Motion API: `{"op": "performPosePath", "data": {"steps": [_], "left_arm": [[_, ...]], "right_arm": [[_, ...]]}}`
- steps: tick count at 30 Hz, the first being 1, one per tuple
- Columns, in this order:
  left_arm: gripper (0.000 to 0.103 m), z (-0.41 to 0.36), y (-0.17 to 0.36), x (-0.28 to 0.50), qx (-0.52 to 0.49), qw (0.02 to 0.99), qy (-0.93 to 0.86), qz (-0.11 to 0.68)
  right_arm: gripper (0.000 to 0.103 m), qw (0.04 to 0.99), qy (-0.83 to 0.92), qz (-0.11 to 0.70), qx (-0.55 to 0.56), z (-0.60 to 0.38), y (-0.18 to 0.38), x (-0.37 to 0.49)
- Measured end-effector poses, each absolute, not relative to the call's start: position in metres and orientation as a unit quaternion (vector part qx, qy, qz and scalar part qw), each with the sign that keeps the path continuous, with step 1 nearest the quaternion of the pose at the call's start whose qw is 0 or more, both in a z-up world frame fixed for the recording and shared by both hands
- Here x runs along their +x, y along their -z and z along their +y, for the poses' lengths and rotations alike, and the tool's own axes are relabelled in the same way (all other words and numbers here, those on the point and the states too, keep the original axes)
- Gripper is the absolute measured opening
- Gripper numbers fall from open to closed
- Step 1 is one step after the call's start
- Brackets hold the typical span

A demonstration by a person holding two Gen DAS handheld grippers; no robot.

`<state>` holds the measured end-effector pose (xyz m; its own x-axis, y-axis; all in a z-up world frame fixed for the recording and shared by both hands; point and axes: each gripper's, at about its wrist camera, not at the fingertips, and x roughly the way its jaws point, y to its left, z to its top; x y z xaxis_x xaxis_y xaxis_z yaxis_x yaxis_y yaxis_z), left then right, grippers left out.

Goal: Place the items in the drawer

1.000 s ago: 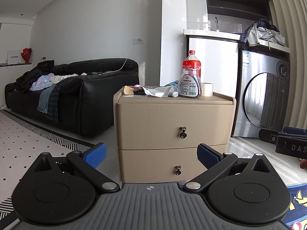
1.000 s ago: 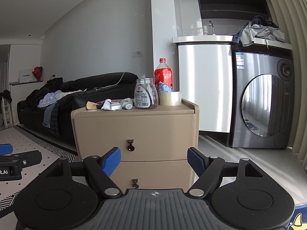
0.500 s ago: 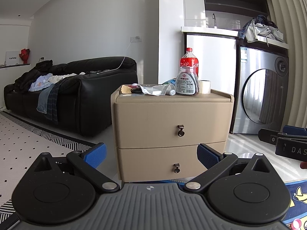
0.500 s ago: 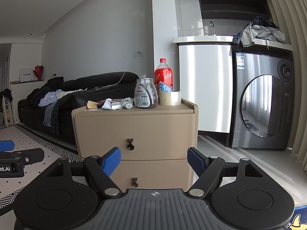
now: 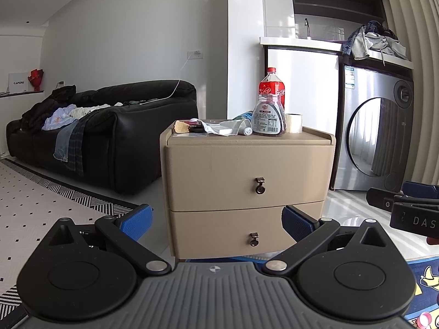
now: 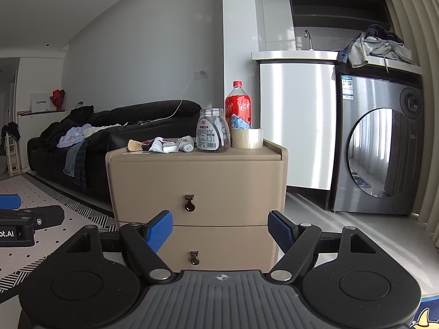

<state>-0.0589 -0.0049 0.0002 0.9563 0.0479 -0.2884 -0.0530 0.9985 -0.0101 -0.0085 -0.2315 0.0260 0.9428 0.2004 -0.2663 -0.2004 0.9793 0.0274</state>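
Beyond hand-held gripper [image 6: 220, 229]: closed drawer [image 6: 196, 192].

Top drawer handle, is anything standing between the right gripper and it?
Nothing visible does. The right gripper is open and empty, facing the cabinet front, and the top drawer handle hangs in clear view just above and left of the gap between its fingers. The jar and tape sit up on top, out of the path.

White sign [image 5: 18, 82] on the wall shelf at far left reads "CAPERE". The right hand-held gripper [image 5: 414, 220] body, seen from the left wrist view, shows white letters "DAS", cut off at the frame edge. The left hand-held gripper [image 6: 8, 233] body, seen from the right wrist view, shows "ot.AI", likewise cut off. Print on the bottle [image 5: 271, 89], jar [image 5: 267, 119] and washing machine sticker [image 6: 347, 89] is too small to read.
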Motion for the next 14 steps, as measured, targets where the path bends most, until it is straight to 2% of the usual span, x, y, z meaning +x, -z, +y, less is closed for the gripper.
{"op": "performPosePath", "data": {"steps": [14], "left_arm": [[0.103, -0.0038, 0.0013, -0.0573, -0.015, 0.988, -0.025, 0.150]], "right_arm": [[0.080, 0.986, -0.097, 0.136, -0.001, -0.2307, -0.0242, -0.0062]]}}
